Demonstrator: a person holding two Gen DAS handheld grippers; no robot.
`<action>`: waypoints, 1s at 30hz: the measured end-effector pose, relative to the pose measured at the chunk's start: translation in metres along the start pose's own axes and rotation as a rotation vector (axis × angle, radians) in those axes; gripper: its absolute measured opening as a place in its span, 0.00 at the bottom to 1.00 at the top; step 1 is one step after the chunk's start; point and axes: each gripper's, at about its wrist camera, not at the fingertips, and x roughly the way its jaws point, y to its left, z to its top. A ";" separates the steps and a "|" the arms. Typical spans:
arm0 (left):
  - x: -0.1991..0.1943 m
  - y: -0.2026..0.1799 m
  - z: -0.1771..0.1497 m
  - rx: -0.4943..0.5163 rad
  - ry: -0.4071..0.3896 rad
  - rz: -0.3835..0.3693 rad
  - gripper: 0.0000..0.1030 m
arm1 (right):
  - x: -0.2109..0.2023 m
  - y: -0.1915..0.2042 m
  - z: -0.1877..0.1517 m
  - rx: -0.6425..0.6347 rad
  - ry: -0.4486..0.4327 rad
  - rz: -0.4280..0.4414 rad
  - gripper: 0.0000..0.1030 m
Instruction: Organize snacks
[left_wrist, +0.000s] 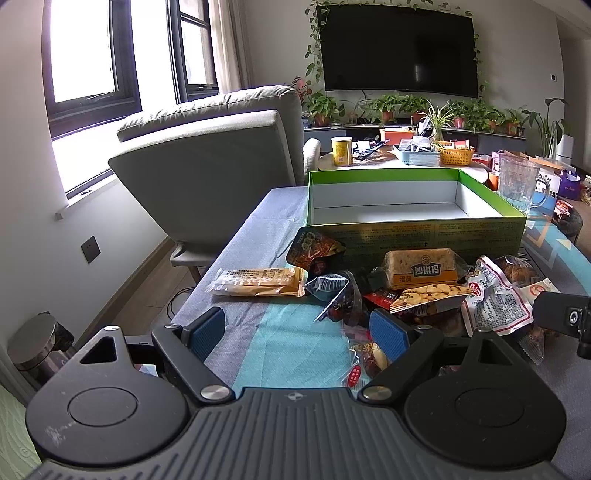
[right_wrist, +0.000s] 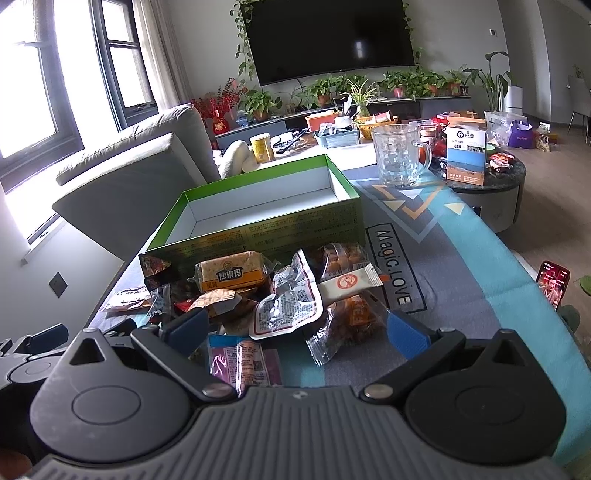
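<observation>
Tablecloth (right_wrist: 461, 266) bears green box (right_wrist: 258, 199) — lengthwise seemingly away; both grippers open, empty

The left tongs (left_wrist: 297, 328) tilt downward over the tabletop (left_wrist: 258, 229), their blue-padded fingers (left_wrist: 205, 328) spread apart with nothing pinched between them; the right tongs (right_wrist: 297, 334) tilt down likewise, fingers (right_wrist: 408, 334) parted, pads pressing on nothing; in the left wrist view a dark part of the right tool shows at the right edge; no hand or sleeve is visible.
</observation>
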 end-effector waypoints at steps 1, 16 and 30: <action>0.000 0.000 0.000 0.000 0.000 0.000 0.82 | 0.000 0.000 0.000 0.001 0.001 0.001 0.53; 0.003 0.007 0.003 -0.007 -0.005 -0.011 0.82 | 0.000 0.000 -0.002 0.004 0.014 0.012 0.53; 0.032 0.026 0.018 -0.045 0.057 -0.235 0.82 | 0.024 -0.021 -0.007 0.066 0.245 0.280 0.52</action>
